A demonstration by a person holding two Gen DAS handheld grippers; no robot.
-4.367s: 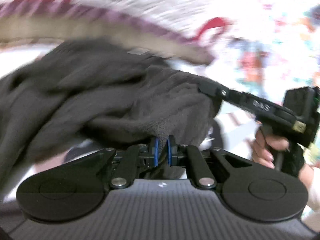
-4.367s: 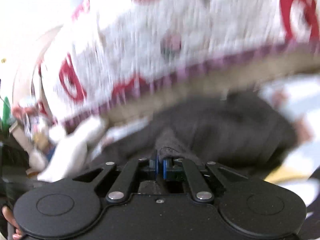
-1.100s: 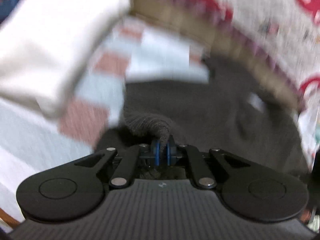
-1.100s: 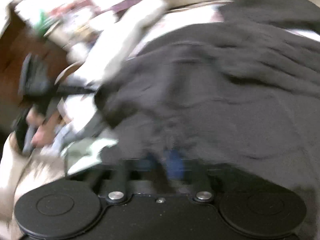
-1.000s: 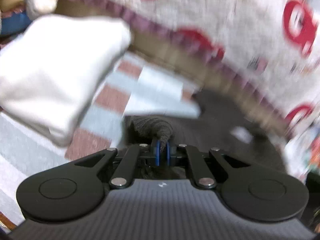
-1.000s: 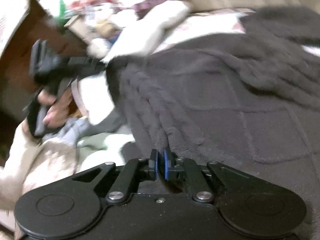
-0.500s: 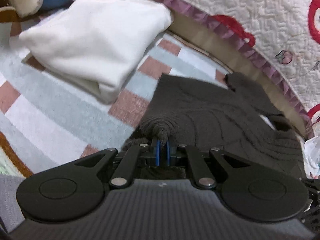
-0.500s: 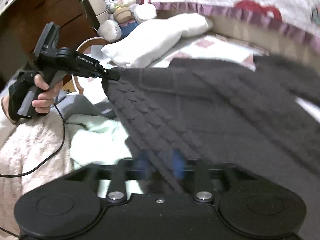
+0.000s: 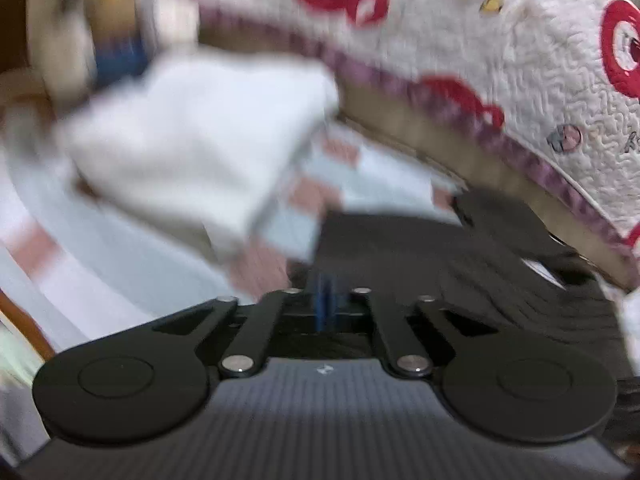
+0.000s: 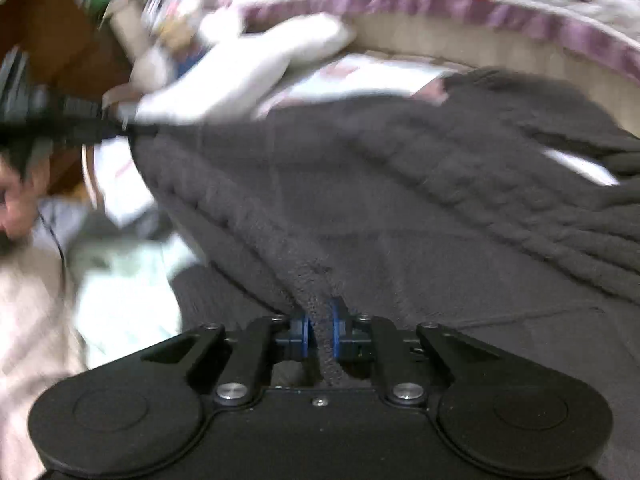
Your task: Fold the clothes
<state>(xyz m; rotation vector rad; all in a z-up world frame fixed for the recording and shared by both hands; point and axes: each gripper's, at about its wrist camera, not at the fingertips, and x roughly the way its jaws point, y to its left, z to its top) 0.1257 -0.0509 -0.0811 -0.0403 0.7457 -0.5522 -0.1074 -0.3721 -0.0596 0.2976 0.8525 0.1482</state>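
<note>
A dark grey cable-knit sweater [image 10: 400, 208] lies spread over the bed, its hem stretched between both grippers. My right gripper [image 10: 320, 332] is shut on a bunched edge of the hem, the knit squeezed between the blue pads. In the right wrist view the left gripper [image 10: 120, 130] pinches the sweater's far left corner. In the blurred left wrist view my left gripper [image 9: 325, 304] has its pads together, with the sweater [image 9: 460, 272] running off to the right.
A folded white garment [image 9: 192, 136] lies on the checked bed cover [image 9: 328, 168] at the left. A quilt with red motifs [image 9: 480, 60] rises behind. A plush toy [image 9: 116, 28] sits at the back left. Pale green cloth [image 10: 120, 288] and a person's hand [image 10: 20, 200] are at the left.
Both grippers keep their hold while moving fast. The left wrist view has swung up toward the quilt and the white garment. The sweater hem now stretches tauter between the grippers.
</note>
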